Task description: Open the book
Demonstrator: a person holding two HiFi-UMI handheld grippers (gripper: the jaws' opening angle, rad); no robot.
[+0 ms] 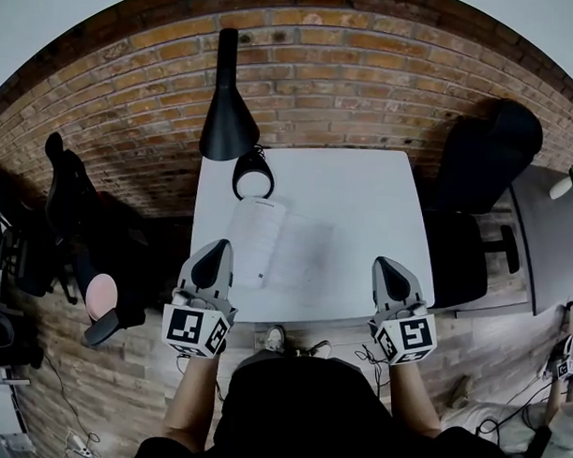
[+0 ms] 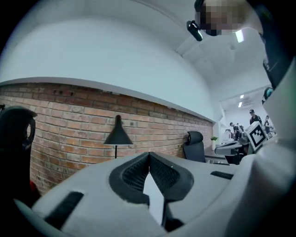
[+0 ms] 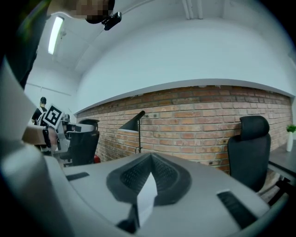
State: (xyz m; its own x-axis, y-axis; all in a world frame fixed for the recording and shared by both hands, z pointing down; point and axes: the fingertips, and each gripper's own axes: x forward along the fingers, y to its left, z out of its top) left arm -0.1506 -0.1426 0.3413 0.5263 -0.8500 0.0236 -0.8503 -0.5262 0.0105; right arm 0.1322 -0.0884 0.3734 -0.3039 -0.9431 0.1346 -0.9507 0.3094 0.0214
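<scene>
The book [image 1: 266,241] lies open on the white table [image 1: 360,188], its pale pages spread left of the middle. My left gripper [image 1: 218,247] is raised above the table's front left edge, just left of the book and apart from it. Its jaws are shut with nothing between them, and in the left gripper view the left gripper [image 2: 149,155] points level at the brick wall. My right gripper [image 1: 382,264] hovers over the front right edge, also shut and empty. The right gripper [image 3: 151,157] faces the same wall. Neither gripper view shows the book.
A black desk lamp [image 1: 228,103] leans over the table's back left, its round base [image 1: 253,174] behind the book. A black office chair [image 1: 481,165] stands to the right and another chair [image 1: 68,198] to the left. The brick wall [image 1: 337,71] runs behind.
</scene>
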